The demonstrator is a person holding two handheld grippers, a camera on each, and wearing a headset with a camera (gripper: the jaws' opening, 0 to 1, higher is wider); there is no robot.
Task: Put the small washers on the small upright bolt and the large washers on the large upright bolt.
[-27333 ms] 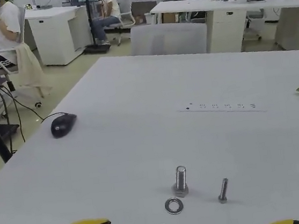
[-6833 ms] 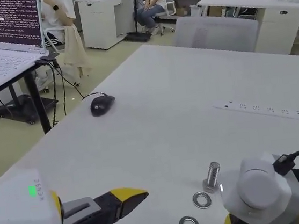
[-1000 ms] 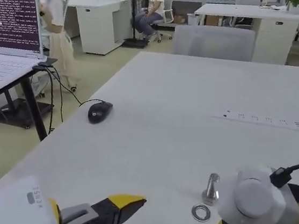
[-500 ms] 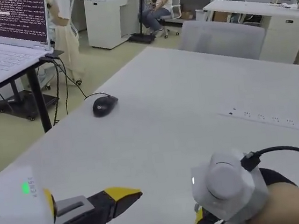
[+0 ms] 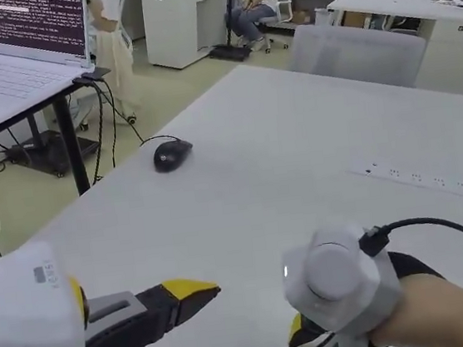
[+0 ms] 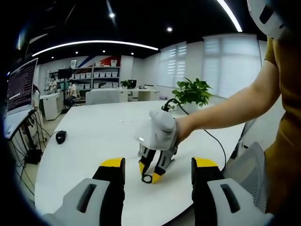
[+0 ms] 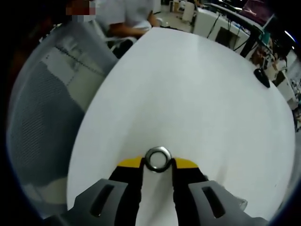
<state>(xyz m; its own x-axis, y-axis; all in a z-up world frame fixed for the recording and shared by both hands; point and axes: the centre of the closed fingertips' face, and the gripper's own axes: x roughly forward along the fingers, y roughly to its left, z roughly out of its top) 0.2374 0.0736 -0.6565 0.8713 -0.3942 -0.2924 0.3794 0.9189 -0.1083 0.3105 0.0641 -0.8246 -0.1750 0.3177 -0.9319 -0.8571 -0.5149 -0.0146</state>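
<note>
A white workbench (image 5: 294,133) in an open-plan office, with other desks (image 5: 175,12) behind it. A black mouse (image 5: 172,154) lies near the bench's left edge, and everything here is placed from it.

My right claw (image 7: 158,164) is pinched onto a steel washer (image 7: 147,159). The ring is clamped edge to edge between the two yellow-tipped jaws and faces the claw's own camera, its hole open. I cannot tell whether it is a small or a large washer.

In the head view that claw sits well apart from the mouse, nearer me and to its right, with the washer poking out at the tips. Seen from my left claw's camera, it points down at the bench with the washer at its lowest point. I cannot tell whether the ring touches the surface.

My left claw (image 6: 158,164) is spread wide with nothing between its jaws. It hovers nearer me than the mouse.

A white power strip (image 5: 429,180) lies on the bench, well to the mouse's right. An open laptop (image 5: 8,48) sits off the bench, to the mouse's left. A grey chair back (image 5: 360,54) stands at the far edge, beyond the mouse and to its right.
</note>
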